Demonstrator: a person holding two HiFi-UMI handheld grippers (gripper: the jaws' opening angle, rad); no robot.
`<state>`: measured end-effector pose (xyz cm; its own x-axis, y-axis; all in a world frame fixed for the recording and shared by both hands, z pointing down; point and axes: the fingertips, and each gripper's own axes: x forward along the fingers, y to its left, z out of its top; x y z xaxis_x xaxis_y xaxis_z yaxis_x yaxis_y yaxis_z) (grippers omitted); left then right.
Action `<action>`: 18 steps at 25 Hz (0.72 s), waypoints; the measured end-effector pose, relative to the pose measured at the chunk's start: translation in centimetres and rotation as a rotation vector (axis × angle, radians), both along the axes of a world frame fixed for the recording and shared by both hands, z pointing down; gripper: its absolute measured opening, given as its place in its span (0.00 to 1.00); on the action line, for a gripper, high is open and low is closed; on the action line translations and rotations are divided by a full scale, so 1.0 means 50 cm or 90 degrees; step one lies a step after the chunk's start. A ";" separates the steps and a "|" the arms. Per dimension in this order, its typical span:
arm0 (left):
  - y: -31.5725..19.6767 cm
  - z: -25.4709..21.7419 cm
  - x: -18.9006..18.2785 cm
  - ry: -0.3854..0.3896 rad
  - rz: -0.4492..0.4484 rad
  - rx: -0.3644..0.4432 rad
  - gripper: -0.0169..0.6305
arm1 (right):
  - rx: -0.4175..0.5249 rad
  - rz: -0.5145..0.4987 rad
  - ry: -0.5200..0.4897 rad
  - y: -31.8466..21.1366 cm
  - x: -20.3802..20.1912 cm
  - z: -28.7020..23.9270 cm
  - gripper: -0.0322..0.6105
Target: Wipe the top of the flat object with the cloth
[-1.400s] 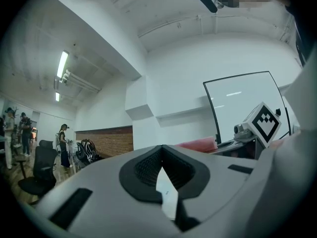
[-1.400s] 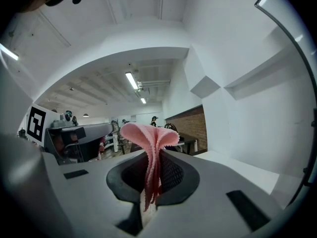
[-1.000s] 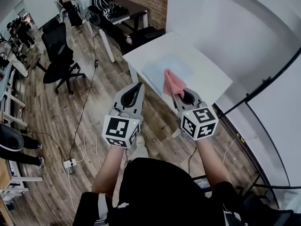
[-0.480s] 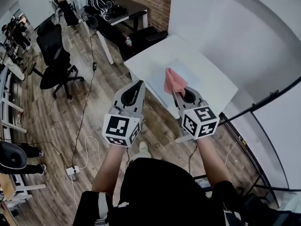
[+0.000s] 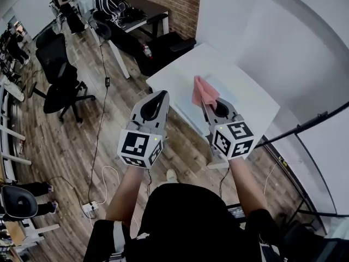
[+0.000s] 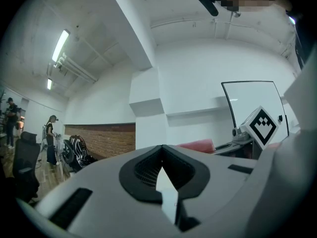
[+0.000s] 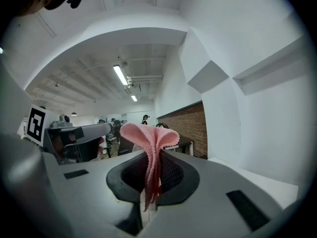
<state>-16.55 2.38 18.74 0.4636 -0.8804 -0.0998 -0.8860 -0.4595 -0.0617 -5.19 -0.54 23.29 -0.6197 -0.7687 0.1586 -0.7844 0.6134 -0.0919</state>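
In the head view a pale flat sheet (image 5: 186,103) lies on the white table (image 5: 248,100), partly hidden by the cloth. My right gripper (image 5: 206,105) is shut on a pink cloth (image 5: 202,91), held over the table's near edge and the sheet. In the right gripper view the cloth (image 7: 148,139) stands up out of the shut jaws of my right gripper (image 7: 150,158). My left gripper (image 5: 162,95) hovers left of it, off the table's near corner, above the floor. Its jaws are shut with nothing in them in the left gripper view (image 6: 162,151).
A black office chair (image 5: 57,81) stands on the wooden floor at left. A desk with bags (image 5: 117,7) and a person (image 5: 62,4) are at the far back. A power strip with cables (image 5: 90,205) lies on the floor. A black-framed panel (image 5: 305,127) stands at right.
Both grippers have moved forward together toward the table. The pink cloth now hangs over the table's near part. Neither gripper's jaws have changed.
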 end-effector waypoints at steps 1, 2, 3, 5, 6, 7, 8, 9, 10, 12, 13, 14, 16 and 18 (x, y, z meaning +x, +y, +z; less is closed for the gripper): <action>-0.013 0.000 -0.006 0.002 0.004 0.000 0.04 | 0.000 0.004 0.001 -0.012 -0.005 0.000 0.12; -0.024 0.000 -0.011 0.003 0.009 0.001 0.04 | 0.001 0.009 0.002 -0.023 -0.010 -0.001 0.12; -0.035 0.000 -0.017 0.004 0.014 0.001 0.04 | 0.000 0.013 0.003 -0.035 -0.015 -0.002 0.12; -0.053 0.001 -0.029 0.005 0.023 -0.001 0.04 | -0.002 0.020 0.004 -0.054 -0.028 -0.003 0.12; -0.061 0.003 -0.036 0.005 0.027 -0.003 0.04 | -0.003 0.023 0.004 -0.062 -0.035 -0.002 0.12; -0.069 0.006 -0.042 0.006 0.030 -0.006 0.04 | -0.004 0.025 0.004 -0.069 -0.042 -0.001 0.12; -0.076 0.010 -0.049 0.007 0.034 -0.008 0.04 | -0.005 0.027 0.005 -0.075 -0.050 0.001 0.12; -0.084 0.014 -0.056 0.008 0.036 -0.010 0.04 | -0.005 0.028 0.006 -0.082 -0.057 0.005 0.12; -0.092 0.017 -0.062 0.010 0.038 -0.011 0.04 | -0.005 0.029 0.007 -0.088 -0.064 0.008 0.12; -0.107 0.021 -0.074 0.014 0.041 -0.013 0.04 | -0.008 0.032 0.009 -0.099 -0.072 0.013 0.12; -0.114 0.023 -0.077 0.017 0.043 -0.015 0.04 | -0.010 0.034 0.009 -0.104 -0.073 0.017 0.12; -0.122 0.025 -0.077 0.019 0.045 -0.018 0.04 | -0.013 0.038 0.010 -0.108 -0.071 0.021 0.12; -0.133 0.033 -0.074 0.021 0.053 -0.024 0.04 | -0.021 0.048 0.010 -0.115 -0.065 0.031 0.12; -0.138 0.043 -0.064 0.021 0.063 -0.033 0.04 | -0.029 0.057 0.012 -0.115 -0.055 0.040 0.12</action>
<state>-19.76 -4.50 20.86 0.5459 -0.8348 -0.0717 -0.8372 -0.5469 -0.0067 -7.96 -6.32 25.29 -0.5449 -0.8128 0.2060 -0.8381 0.5356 -0.1035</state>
